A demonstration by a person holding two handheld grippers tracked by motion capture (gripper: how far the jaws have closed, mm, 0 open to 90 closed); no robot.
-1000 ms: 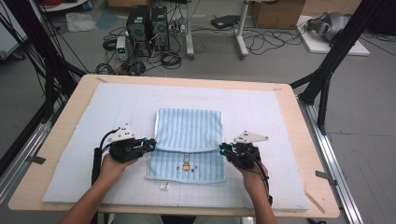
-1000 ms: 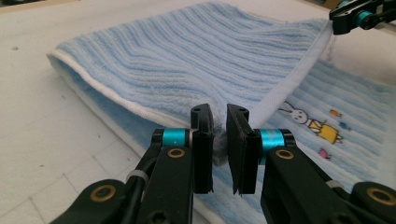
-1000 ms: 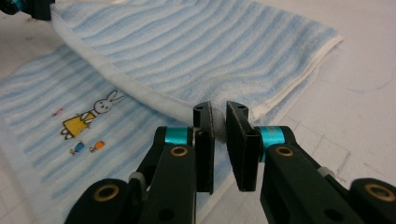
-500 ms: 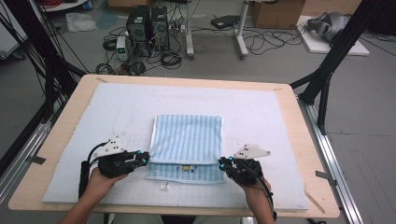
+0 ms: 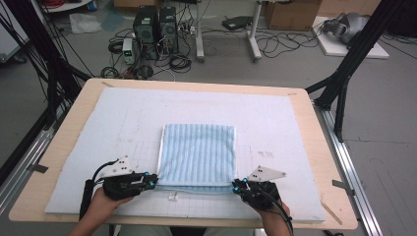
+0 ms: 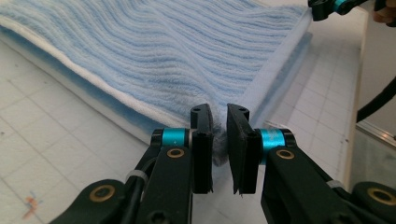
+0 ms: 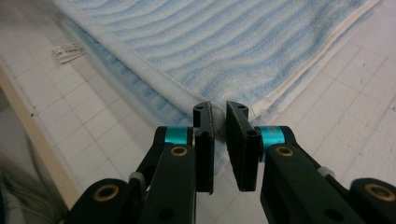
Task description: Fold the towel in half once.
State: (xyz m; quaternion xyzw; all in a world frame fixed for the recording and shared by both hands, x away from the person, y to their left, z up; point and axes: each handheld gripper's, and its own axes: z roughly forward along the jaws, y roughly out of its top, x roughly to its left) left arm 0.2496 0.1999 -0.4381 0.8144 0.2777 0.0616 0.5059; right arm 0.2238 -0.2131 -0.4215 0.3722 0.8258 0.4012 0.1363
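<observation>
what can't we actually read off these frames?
- Towel lower layers: high view, covered by the top fold; layer count unclear.
- Tag print: right gripper view, too small and blurred.
- Towel corner inside the left tool: left gripper view, hidden by the jaws.
- Corner inside the right tool: right gripper view, same.
- Person's forearms: high view, cut off by the bottom edge.

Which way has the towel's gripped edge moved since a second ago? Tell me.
Yes. The towel's gripped edge moved toward the table's near edge, folded over the lower layer.
</observation>
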